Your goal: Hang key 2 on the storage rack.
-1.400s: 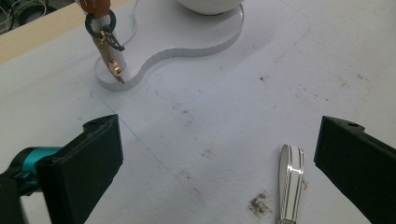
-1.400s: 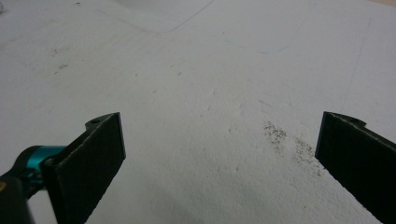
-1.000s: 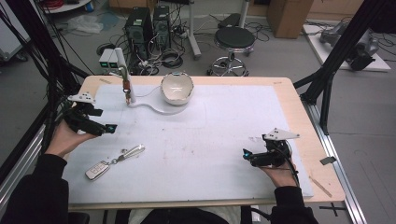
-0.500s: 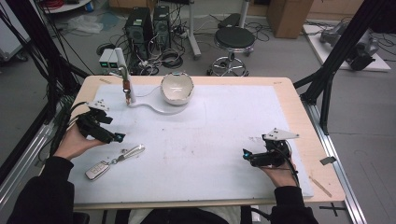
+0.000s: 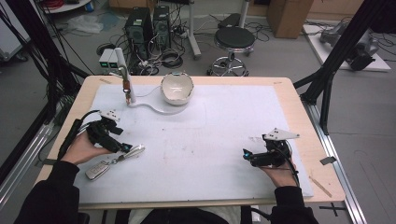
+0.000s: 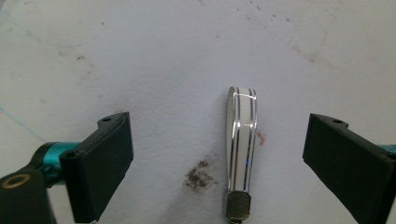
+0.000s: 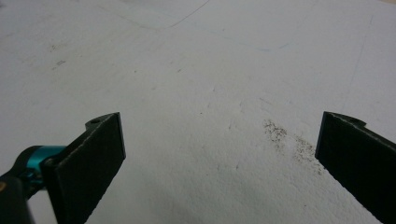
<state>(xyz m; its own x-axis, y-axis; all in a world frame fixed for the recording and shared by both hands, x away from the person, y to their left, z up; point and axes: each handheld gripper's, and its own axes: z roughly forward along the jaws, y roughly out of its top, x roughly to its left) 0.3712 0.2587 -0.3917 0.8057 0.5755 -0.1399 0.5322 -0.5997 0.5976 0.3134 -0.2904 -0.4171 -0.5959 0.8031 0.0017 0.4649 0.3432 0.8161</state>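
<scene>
Chrome-and-white strap fob (image 6: 242,144) lies flat on white mat (image 5: 210,140), lower left of high view, chained to key remote (image 5: 97,171) nearer frame's bottom edge. Left gripper (image 5: 125,147) right over it: in left gripper view, fob sits between jaws, off-centre toward right-hand jaw, long axis running up frame along jaws. Jaws just been closing, not yet touching fob, gap both sides. Right gripper (image 5: 246,154) wide open, holding nothing, well apart at lower right. Left hand (image 5: 86,148) clearly nearer.

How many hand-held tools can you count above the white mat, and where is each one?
2. The left tool is at the mat's left side, jaws apart around the shiny strap of the key fob. The right tool is near the mat's right front, jaws open over bare mat.
</scene>
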